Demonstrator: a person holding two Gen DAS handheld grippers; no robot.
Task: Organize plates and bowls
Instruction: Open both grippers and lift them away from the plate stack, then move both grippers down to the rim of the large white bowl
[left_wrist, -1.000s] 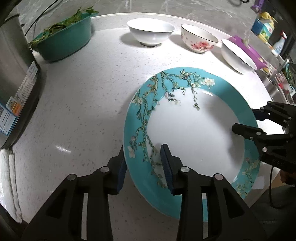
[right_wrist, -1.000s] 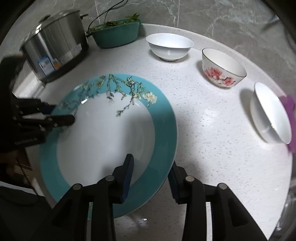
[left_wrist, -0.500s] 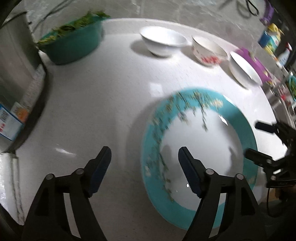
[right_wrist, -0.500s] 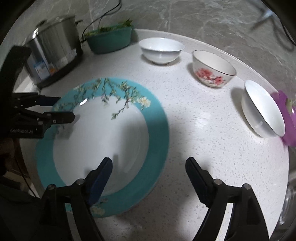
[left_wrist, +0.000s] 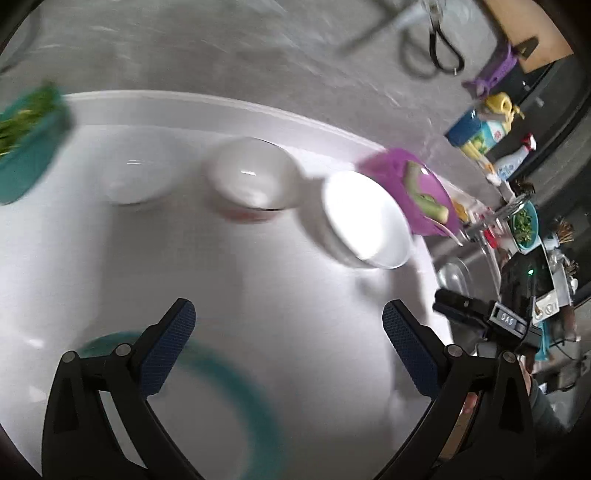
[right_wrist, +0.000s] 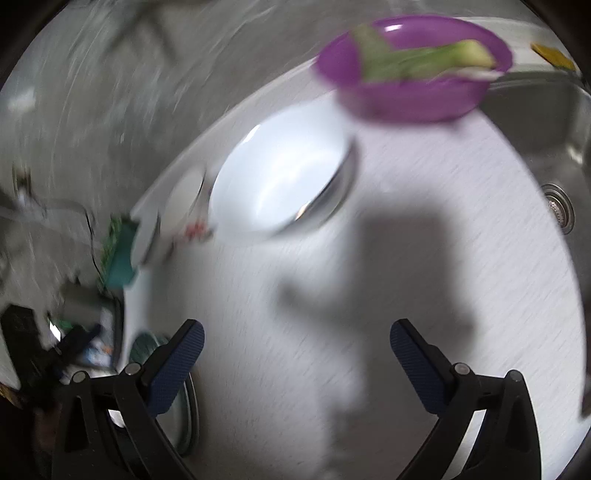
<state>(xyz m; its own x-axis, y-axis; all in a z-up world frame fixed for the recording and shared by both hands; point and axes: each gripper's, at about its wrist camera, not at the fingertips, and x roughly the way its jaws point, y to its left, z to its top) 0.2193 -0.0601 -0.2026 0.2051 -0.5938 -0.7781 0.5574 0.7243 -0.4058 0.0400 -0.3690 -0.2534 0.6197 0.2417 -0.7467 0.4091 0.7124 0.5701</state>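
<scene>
Now your teal-rimmed plate (left_wrist: 236, 384) lies flat on the white counter (left_wrist: 258, 295), low in the left wrist view and partly behind the left gripper (left_wrist: 288, 332); in the right wrist view only a sliver of it shows at the lower left. Both claws have just been opening and stand spread wide, and nothing sits between the pads of either: the right gripper (right_wrist: 295, 347) frames bare counter and a shadow.

Ahead of you is the nearer white bowl (right_wrist: 277, 173), with the flowered bowl (left_wrist: 255, 181) and a further white bowl (left_wrist: 133, 181) lined up beyond it toward the green tub (left_wrist: 29, 147). Both views are badly smeared by motion, so I would not trust where any rim appears to be.

That is the main risk. If you close on the nearer white bowl while the view is this blurred, one finger may strike the rim from outside and skid the bowl along the smooth counter, either into the flowered bowl or into the purple basin (right_wrist: 413, 70), which looks to sit just beside it. The sink (right_wrist: 546, 147) opens to the right of that bowl, so a shove that way could send it over the edge.

Both grippers are pointed at the same stretch of counter, and they could clash over that bowl.
</scene>
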